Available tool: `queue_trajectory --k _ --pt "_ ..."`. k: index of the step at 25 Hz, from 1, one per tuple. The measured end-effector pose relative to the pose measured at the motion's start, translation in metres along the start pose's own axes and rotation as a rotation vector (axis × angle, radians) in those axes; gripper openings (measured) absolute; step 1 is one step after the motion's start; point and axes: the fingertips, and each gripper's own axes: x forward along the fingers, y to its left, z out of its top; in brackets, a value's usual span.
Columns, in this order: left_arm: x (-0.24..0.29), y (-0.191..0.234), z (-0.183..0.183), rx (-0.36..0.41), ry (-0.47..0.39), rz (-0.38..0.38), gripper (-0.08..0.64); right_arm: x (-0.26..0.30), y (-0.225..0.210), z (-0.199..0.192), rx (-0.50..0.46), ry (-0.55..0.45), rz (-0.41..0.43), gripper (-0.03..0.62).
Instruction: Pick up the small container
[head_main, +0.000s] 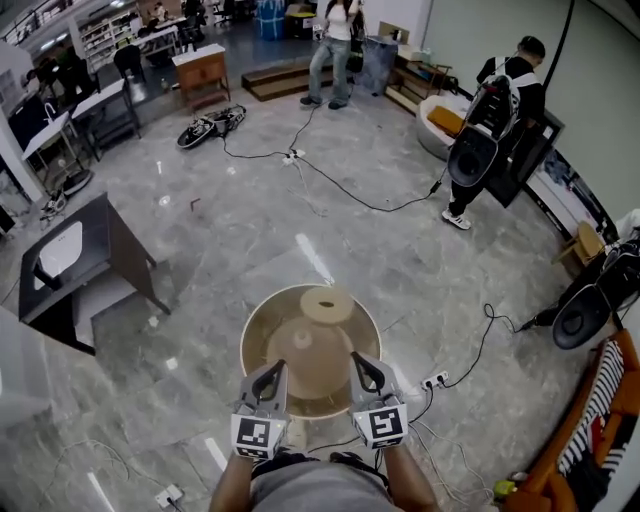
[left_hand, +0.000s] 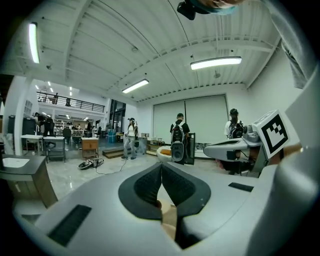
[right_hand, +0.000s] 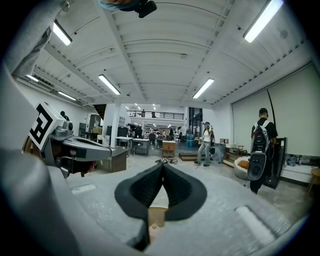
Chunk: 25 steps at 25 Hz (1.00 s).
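Note:
A round tan container (head_main: 250, 335) hangs over the floor just in front of me in the head view. Inside it sit a domed tan piece (head_main: 308, 348) and a small flat disc (head_main: 327, 304). My left gripper (head_main: 268, 378) is shut on the container's near rim at the left, and my right gripper (head_main: 366, 372) is shut on the same rim at the right. In the left gripper view the gripper (left_hand: 161, 165) has its pads together, with tan material (left_hand: 169, 220) just under them. The right gripper (right_hand: 163, 166) looks the same, with a tan edge (right_hand: 157, 216) below its pads.
Grey marble floor lies all round. A dark desk (head_main: 80, 262) stands at the left. Black cables (head_main: 340, 185) cross the floor ahead, and a power strip (head_main: 436, 380) lies at the right. Two people (head_main: 338, 45) (head_main: 495, 120) stand far ahead. An orange seat (head_main: 600, 430) is at the lower right.

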Motion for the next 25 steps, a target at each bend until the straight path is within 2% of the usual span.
queue_trajectory --k 10,15,22,25 --pt "0.045 0.042 -0.023 -0.015 0.03 -0.137 0.018 0.045 0.003 -0.009 0.012 0.042 -0.112 0.0" --pt "0.067 0.056 -0.041 -0.02 0.058 -0.155 0.018 0.063 0.004 -0.026 0.034 0.063 -0.121 0.0" --pt "0.105 0.066 -0.084 -0.034 0.106 -0.154 0.018 0.089 -0.006 -0.07 0.057 0.142 -0.096 0.0" --pt "0.121 0.066 -0.103 -0.033 0.121 -0.159 0.018 0.103 -0.014 -0.092 0.067 0.135 -0.086 0.0"
